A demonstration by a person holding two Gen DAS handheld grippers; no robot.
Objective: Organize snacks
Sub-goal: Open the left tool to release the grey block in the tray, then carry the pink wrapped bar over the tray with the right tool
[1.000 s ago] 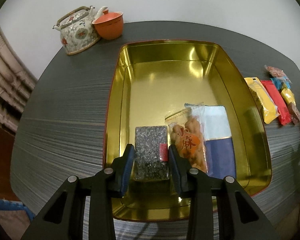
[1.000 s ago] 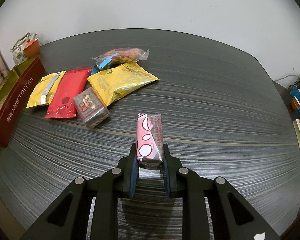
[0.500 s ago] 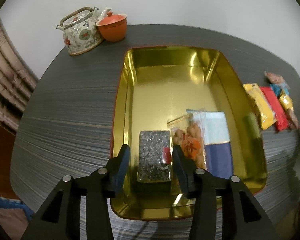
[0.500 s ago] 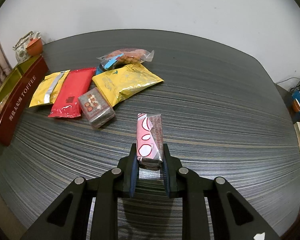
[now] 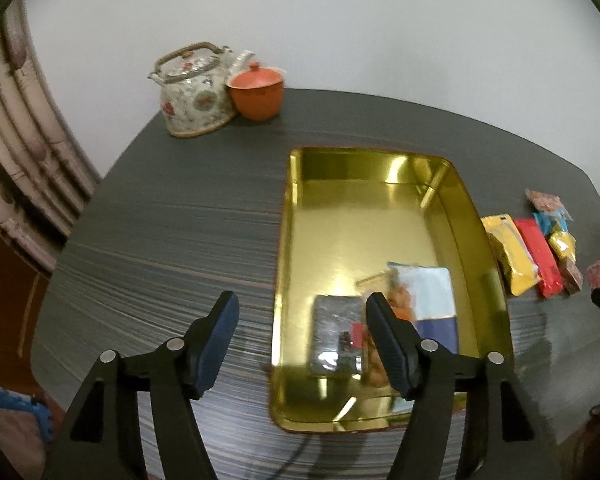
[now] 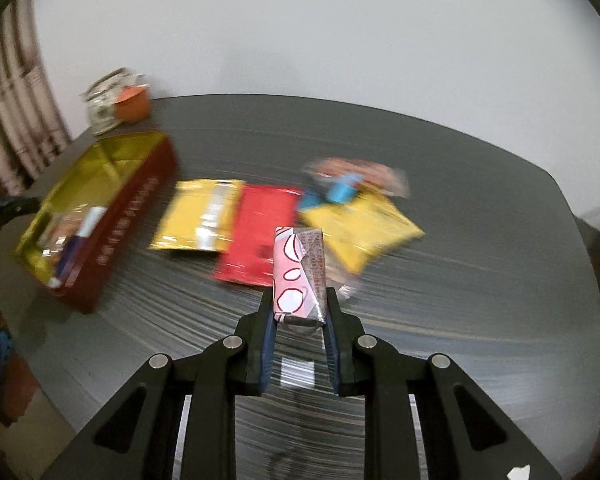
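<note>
The left gripper has let go of the dark pack, now lying in the gold tin; its jaws are opening, nothing between them. The right gripper has lifted the pink bar, clamped at its near end. It looks light and fairly stiff, with a slick wrapper; gripping nearer the middle would steady it.

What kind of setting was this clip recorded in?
Probably a home, at a dark wood-grain table against a plain wall: a floral teapot with an orange lidded cup, and a gold tin beside loose snack packets.
</note>
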